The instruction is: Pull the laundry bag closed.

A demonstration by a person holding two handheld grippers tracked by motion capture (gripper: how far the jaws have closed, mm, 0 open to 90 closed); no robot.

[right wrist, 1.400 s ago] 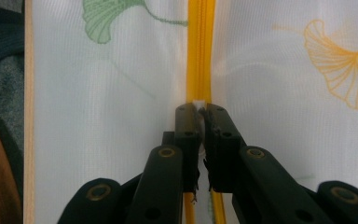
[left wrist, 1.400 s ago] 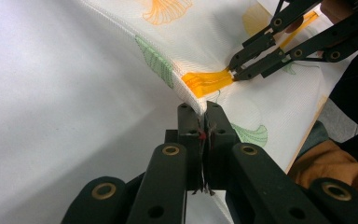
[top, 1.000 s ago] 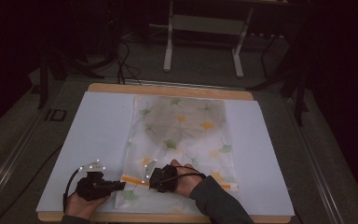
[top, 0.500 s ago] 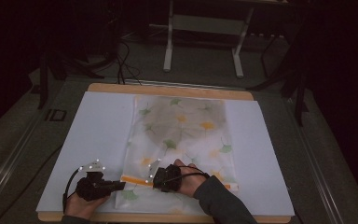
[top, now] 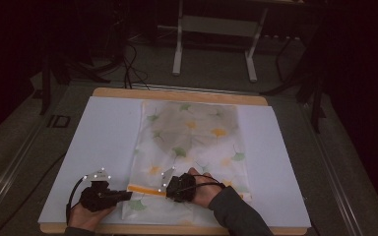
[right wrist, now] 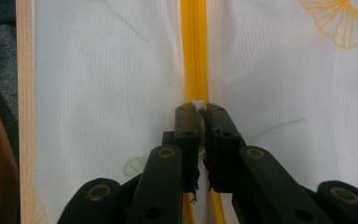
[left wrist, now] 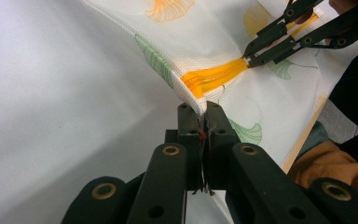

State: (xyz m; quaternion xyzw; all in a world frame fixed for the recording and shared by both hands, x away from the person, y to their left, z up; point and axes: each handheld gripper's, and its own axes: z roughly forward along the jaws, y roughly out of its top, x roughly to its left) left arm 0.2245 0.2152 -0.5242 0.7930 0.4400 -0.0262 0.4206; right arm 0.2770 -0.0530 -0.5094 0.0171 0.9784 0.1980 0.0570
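A white mesh laundry bag printed with green and yellow ginkgo leaves [top: 192, 147] lies flat on a pale sheet covering the wooden-edged table [top: 103, 132], its long side running from near to far, slightly right of the middle. Across its near end runs an orange zipper [top: 145, 189], a ribbed band sewn into the fine, slightly see-through weave.

The left gripper [left wrist: 203, 111] pinches the bag's near left corner at the very end of the zipper, jaws pressed together on the fabric, lifting it into a small peak. The right gripper [right wrist: 199, 111] sits a little to the right along the zipper, its jaws clamped on what looks like the small white slider pull [right wrist: 196, 102].

Judging by this, the zipper work is near one end of its travel: the slider stands close to the left end, with most of the orange track stretching right under the right hand [top: 204, 189]. Whether the teeth behind the slider are joined or parted cannot be told. What seems left is the short stretch to the held corner, or the long run back toward the right.
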